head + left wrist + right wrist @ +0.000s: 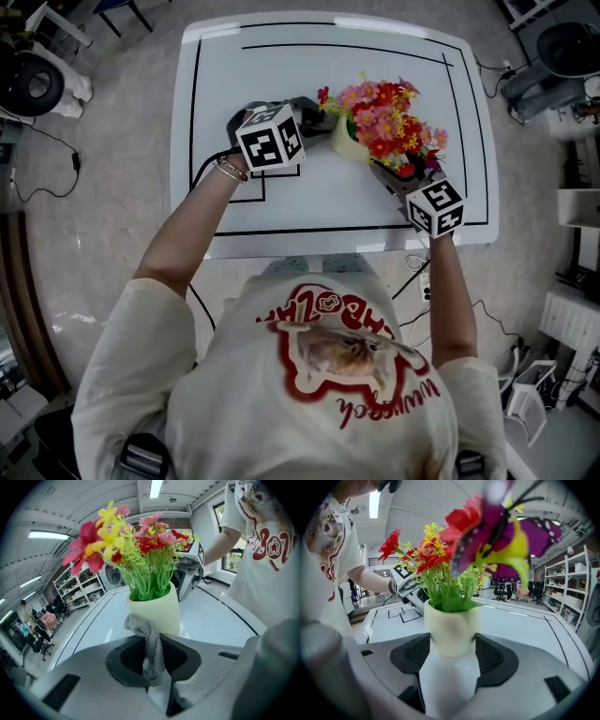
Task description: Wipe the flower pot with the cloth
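A pale yellow flower pot [347, 142] with red, pink and yellow artificial flowers [386, 120] stands right of the middle of the white table [234, 56]. In the right gripper view the pot [450, 627] sits between my right gripper's [451, 644] two pads, which press on its sides. That gripper [382, 171] reaches in from the near right. My left gripper [326, 120] comes from the left, shut on a grey mesh cloth [151, 651]. The cloth's upper end hangs right in front of the pot's near wall [161, 611]; whether it touches I cannot tell.
Black lines [281, 228] frame the tabletop, with a small square outline near the left gripper. Cables [56, 169] trail over the floor on the left. Equipment and a chair [562, 47] stand at the far right, and a white rack [530, 394] at the near right.
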Available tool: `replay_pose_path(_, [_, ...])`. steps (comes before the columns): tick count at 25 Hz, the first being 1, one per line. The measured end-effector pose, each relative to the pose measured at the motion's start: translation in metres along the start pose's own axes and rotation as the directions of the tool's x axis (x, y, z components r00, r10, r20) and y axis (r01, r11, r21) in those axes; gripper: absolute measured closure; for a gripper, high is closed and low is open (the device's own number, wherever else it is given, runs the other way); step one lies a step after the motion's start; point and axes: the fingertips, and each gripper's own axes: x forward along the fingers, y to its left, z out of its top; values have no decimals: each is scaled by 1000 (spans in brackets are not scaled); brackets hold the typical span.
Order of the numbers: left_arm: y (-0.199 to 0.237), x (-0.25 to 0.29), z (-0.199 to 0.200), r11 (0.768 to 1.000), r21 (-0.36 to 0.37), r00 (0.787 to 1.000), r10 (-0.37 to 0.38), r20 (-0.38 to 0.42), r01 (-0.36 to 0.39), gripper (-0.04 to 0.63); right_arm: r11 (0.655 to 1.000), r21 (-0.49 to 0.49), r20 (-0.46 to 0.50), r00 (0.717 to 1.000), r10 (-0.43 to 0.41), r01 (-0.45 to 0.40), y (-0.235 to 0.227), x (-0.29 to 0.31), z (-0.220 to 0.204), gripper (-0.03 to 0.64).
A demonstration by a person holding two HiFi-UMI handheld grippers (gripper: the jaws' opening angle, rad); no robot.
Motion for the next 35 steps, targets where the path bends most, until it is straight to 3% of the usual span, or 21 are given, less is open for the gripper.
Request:
replay_pose_path(9, [-11,-1,0,998,21,996,54,-76,-53,531,1000,7,-4,1000,5,-5,1,-1,-3,341])
replay_pose_path(26, [-30,-6,6,979,-90,978,175,-110,-185,531,999,-4,4,999,41,-41,4,-5,-3,341])
replay_pose_path(35, [-39,-7,12,966,-137,972,205,-114,-220,531,998,-10,3,998,60,-60,3,-5,-3,341])
